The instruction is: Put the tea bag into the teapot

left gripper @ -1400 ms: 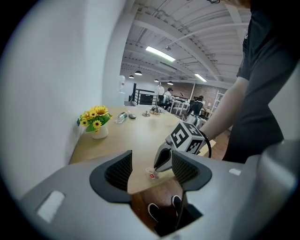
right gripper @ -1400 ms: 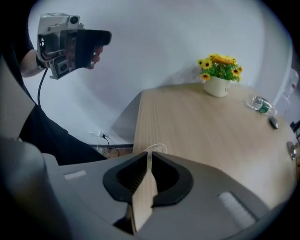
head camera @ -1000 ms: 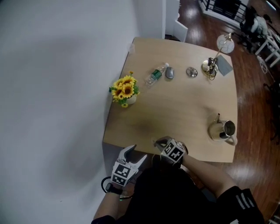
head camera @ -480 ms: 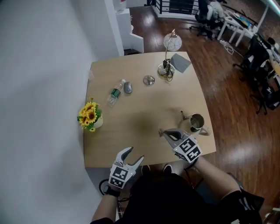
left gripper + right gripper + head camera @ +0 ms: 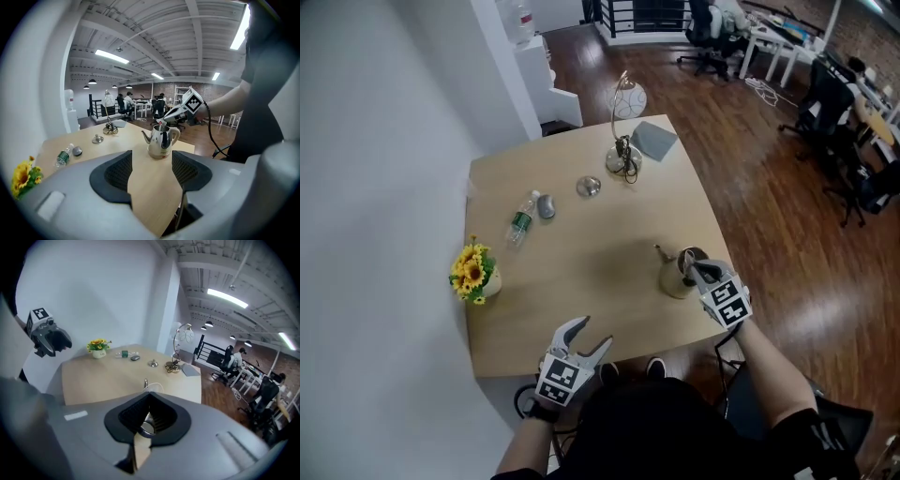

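Observation:
A shiny metal teapot (image 5: 678, 275) stands lidless near the table's right front corner; the left gripper view shows the teapot (image 5: 161, 140) too. My right gripper (image 5: 694, 270) hovers just over its open top, shut on a small white tea bag (image 5: 159, 122) that hangs at the rim. In the right gripper view the tea bag (image 5: 146, 417) sits pinched between the narrow jaws of the right gripper (image 5: 149, 414), with the pot's mouth below. My left gripper (image 5: 584, 333) stands open and empty at the table's front edge.
A sunflower vase (image 5: 473, 272) sits at the left edge. A water bottle (image 5: 521, 218), a grey mouse (image 5: 546, 206) and the teapot lid (image 5: 589, 187) lie farther back. A desk lamp (image 5: 623, 155) and grey pad (image 5: 653, 140) occupy the far corner.
My right gripper has swung from the front edge rightward to above the teapot. The head view has shifted, so the table sits differently in frame. The left gripper has stayed put.

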